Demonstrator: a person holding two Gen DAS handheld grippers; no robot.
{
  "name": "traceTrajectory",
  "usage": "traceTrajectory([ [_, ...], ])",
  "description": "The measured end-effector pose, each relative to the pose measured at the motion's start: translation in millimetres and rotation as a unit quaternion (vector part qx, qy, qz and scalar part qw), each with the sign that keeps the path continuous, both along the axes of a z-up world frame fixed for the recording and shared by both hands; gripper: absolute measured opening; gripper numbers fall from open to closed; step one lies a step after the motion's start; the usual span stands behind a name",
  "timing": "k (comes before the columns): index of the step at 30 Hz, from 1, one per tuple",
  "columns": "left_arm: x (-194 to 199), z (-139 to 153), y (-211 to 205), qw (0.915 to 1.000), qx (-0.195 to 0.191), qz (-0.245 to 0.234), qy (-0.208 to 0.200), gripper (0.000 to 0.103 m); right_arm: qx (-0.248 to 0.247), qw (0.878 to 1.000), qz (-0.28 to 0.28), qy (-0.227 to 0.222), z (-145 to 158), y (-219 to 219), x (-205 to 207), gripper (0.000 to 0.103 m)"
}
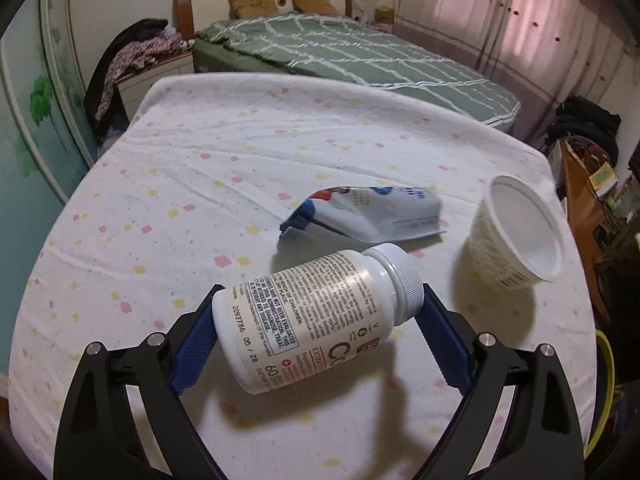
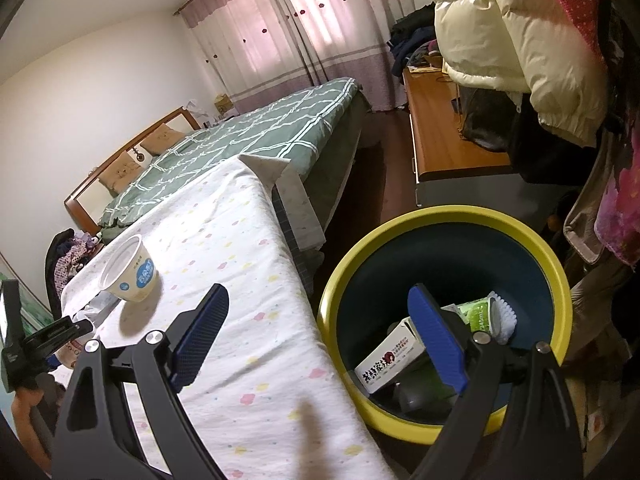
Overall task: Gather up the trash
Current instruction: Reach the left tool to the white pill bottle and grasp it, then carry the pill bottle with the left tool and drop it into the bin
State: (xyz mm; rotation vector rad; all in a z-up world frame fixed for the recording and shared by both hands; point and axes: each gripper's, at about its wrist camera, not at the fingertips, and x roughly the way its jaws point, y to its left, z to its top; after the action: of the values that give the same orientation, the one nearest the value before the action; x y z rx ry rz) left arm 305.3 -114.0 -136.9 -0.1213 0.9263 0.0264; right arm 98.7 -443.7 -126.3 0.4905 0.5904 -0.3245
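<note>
Trash bottle [image 1: 316,320] sits crosswise between your left claw [image 1: 320,312] pads, pinched base and cap, above the worktop [image 1: 200,152]. Beyond lie a wrapper [image 1: 372,212] and tipped cup [image 1: 516,232]. Only your right claw's [image 2: 316,328] view, jaws wide and empty, shows the bin [image 2: 552,264] holding a carton [image 2: 390,364].

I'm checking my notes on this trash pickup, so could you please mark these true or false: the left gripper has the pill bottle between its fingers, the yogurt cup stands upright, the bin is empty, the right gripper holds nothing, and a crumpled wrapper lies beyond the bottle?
1. The pill bottle lies between the left gripper's fingers. True.
2. The yogurt cup stands upright. False: it lies tipped on its side on the table cloth.
3. The yellow-rimmed bin is empty. False: it holds a carton and other packaging.
4. The right gripper holds nothing. True.
5. A crumpled wrapper lies beyond the bottle. True.
</note>
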Motion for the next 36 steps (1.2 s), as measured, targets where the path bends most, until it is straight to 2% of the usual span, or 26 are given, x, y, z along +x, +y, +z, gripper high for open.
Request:
traceTrajectory([
  [8,-39.6,36.6,-38.9,0.9972,0.002,-0.061,-0.043,0.091,-0.030,0.999,-0.018,0.002,6.7,-7.9,-16.8,0.086],
  [16,-71.8,45.4,-117.4,0.9874,-0.003,-0.153,-0.041,0.091,-0.044,0.998,-0.042,0.010,9.1,-34.4,-51.0,0.086],
  [21,-90.4,42.1,-180.1,0.9767,0.001,-0.212,-0.034,0.091,-0.051,0.996,-0.066,0.018,10.0,-56.9,-78.7,0.086],
  [29,-124.8,31.8,-275.5,0.9550,0.007,-0.296,-0.019,0.091,-0.058,0.991,-0.118,0.025,9.1,-93.0,-123.3,0.087],
  [36,-142.6,13.3,-334.5,0.9375,0.020,-0.347,-0.006,0.091,-0.058,0.986,-0.154,0.023,9.4,-113.7,-148.2,0.087],
])
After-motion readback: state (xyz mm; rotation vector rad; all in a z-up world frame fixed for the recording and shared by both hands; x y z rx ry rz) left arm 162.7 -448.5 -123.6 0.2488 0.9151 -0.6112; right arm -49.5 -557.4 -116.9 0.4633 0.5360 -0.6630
